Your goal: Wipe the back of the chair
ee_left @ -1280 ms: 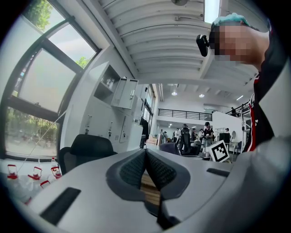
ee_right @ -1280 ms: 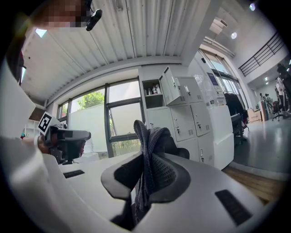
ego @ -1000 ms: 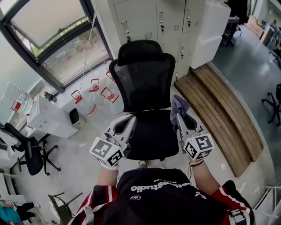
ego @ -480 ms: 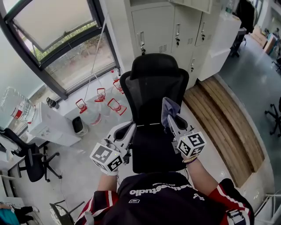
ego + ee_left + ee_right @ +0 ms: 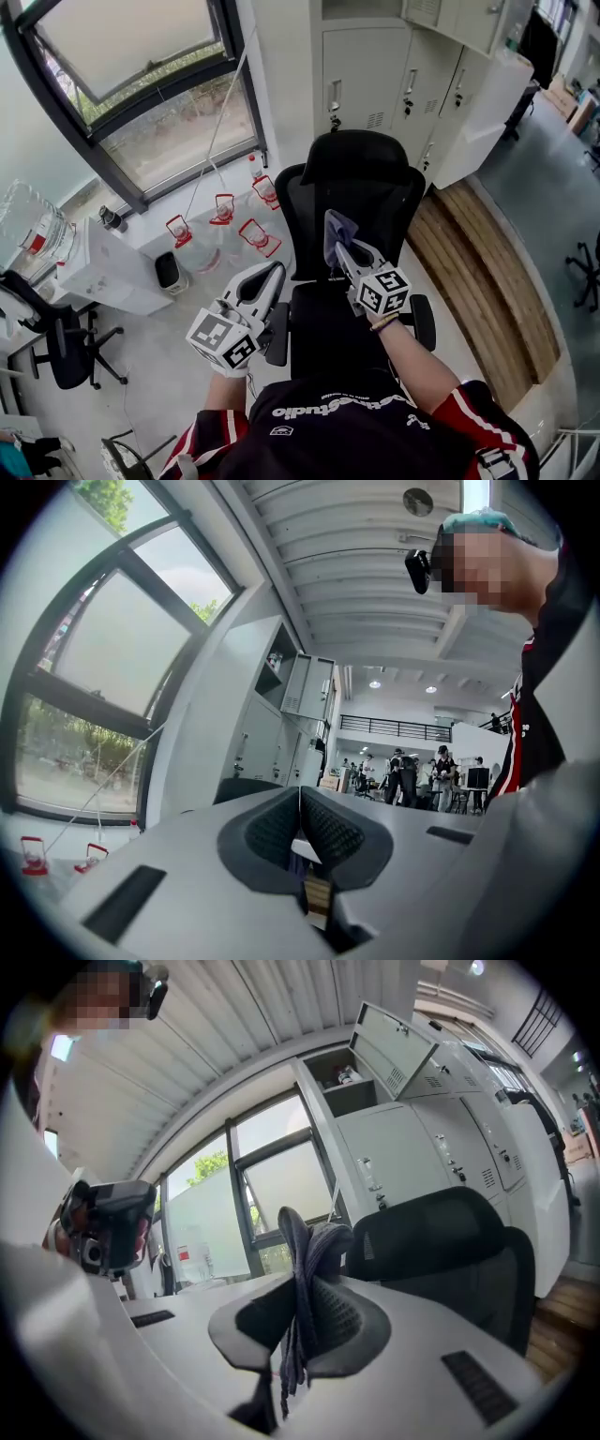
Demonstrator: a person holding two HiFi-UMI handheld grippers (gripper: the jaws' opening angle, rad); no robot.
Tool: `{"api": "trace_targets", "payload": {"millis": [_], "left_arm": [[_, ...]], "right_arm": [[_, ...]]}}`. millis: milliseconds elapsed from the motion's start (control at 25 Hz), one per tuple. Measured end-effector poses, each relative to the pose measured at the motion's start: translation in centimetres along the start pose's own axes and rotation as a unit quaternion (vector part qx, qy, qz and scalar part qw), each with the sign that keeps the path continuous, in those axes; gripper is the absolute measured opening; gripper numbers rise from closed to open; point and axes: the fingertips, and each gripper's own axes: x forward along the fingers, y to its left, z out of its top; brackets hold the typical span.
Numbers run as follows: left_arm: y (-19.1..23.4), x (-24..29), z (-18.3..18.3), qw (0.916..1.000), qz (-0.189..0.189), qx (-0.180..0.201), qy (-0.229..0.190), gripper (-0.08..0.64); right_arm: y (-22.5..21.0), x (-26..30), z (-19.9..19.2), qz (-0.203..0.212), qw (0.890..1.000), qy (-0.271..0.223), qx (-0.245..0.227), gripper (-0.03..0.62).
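A black office chair (image 5: 361, 202) with a mesh back and a headrest faces me in the head view, its seat just below my hands. My right gripper (image 5: 339, 246) is shut on a grey-blue cloth (image 5: 336, 230), held up in front of the middle of the mesh back; whether the cloth touches the mesh I cannot tell. In the right gripper view the cloth (image 5: 305, 1269) sticks up from between the jaws, with the chair back (image 5: 450, 1246) to the right. My left gripper (image 5: 267, 278) hangs at the seat's left edge, jaws shut with nothing between them (image 5: 300, 799).
Pale grey lockers (image 5: 375, 66) stand behind the chair. Clear water jugs with red handles (image 5: 230, 230) sit on the floor by the window (image 5: 141, 84). A wooden platform (image 5: 483, 272) lies to the right. A white cabinet (image 5: 108, 267) and another black chair (image 5: 52, 337) stand at left.
My right gripper has risen with the cloth from beside the seat to the front of the mesh back. The view has shifted, so the chair sits further right. The left gripper stays low.
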Motion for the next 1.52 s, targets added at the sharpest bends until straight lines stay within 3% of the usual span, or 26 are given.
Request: {"api": "trace_targets", "payload": {"millis": [200, 440, 880, 1160, 1520], "left_arm": [[3.3, -1.3, 0.1, 0.9997, 0.018, -0.013, -0.002, 0.025], [7.1, -3.8, -0.4, 0.9976, 0.065, -0.025, 0.001, 0.025], [11.3, -6.1, -3.0, 0.9929, 0.109, -0.039, 0.026, 0.025], [13.1, -6.5, -3.3, 0.9913, 0.119, -0.050, 0.027, 0.025], [13.4, -4.6, -3.6, 0.9932, 0.098, -0.053, 0.034, 0.025]], "right_arm": [[-0.7, 7.9, -2.1, 0.024, 1.000, 0.010, -0.003, 0.055], [-1.9, 16.2, -5.7, 0.045, 0.998, 0.029, 0.027, 0.054], [-5.4, 26.6, -11.4, 0.025, 0.997, 0.063, 0.041, 0.054], [-8.4, 28.7, -12.3, -0.009, 0.996, 0.073, 0.051, 0.054], [-12.1, 27.3, -11.9, -0.036, 0.996, 0.071, 0.049, 0.054]]}}
